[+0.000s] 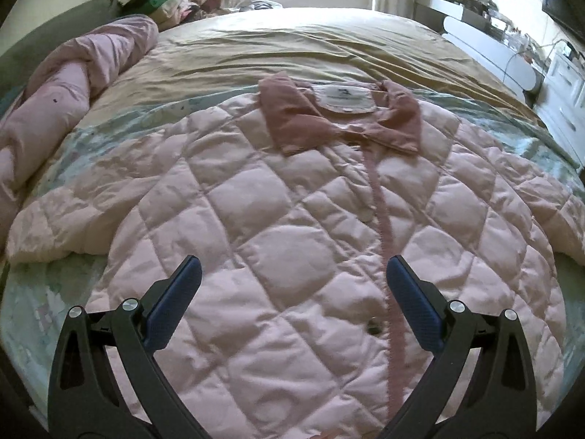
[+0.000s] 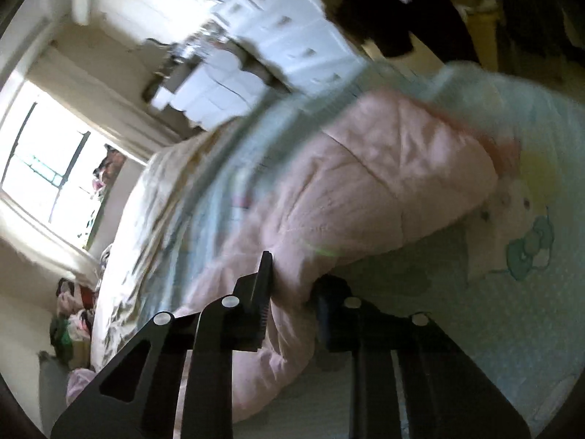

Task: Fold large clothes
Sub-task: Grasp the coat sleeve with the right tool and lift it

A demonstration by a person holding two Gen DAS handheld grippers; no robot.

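A pale pink quilted jacket (image 1: 292, 219) lies flat, front up, on the bed, its darker pink collar (image 1: 340, 124) at the far end and both sleeves spread to the sides. My left gripper (image 1: 292, 274) is open and empty, hovering over the jacket's lower front. In the tilted, blurred right wrist view, my right gripper (image 2: 292, 285) is shut on a sleeve of the jacket (image 2: 347, 197), with the pink fabric pinched between the fingers.
The bed has a tan sheet (image 1: 292, 47) and a pale green patterned cover (image 2: 512, 292). A rolled pink duvet (image 1: 65, 109) lies at the left edge. A pile of clothes (image 1: 172, 0) sits at the far left. White drawers (image 1: 563, 95) stand at the right.
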